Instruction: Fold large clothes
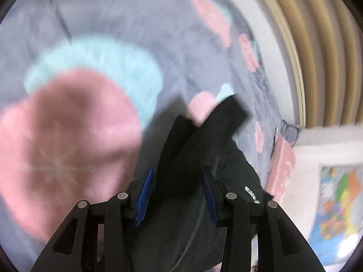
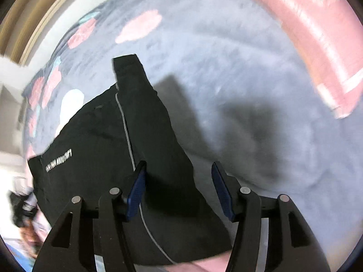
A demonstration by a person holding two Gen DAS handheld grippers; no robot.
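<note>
The black garment (image 1: 192, 181) lies on the grey bedspread (image 1: 113, 11), running from 6 up toward 1 o'clock between the spread blue pads of the left gripper (image 1: 179, 195). The right gripper (image 2: 180, 188) stands wide too, its 9 o'clock pad (image 2: 136, 195) over the garment (image 2: 102, 136); the cloth's edge falls between the pads, and no grip shows.

White print on black garment (image 2: 90, 136), blurred, not legible.
</note>
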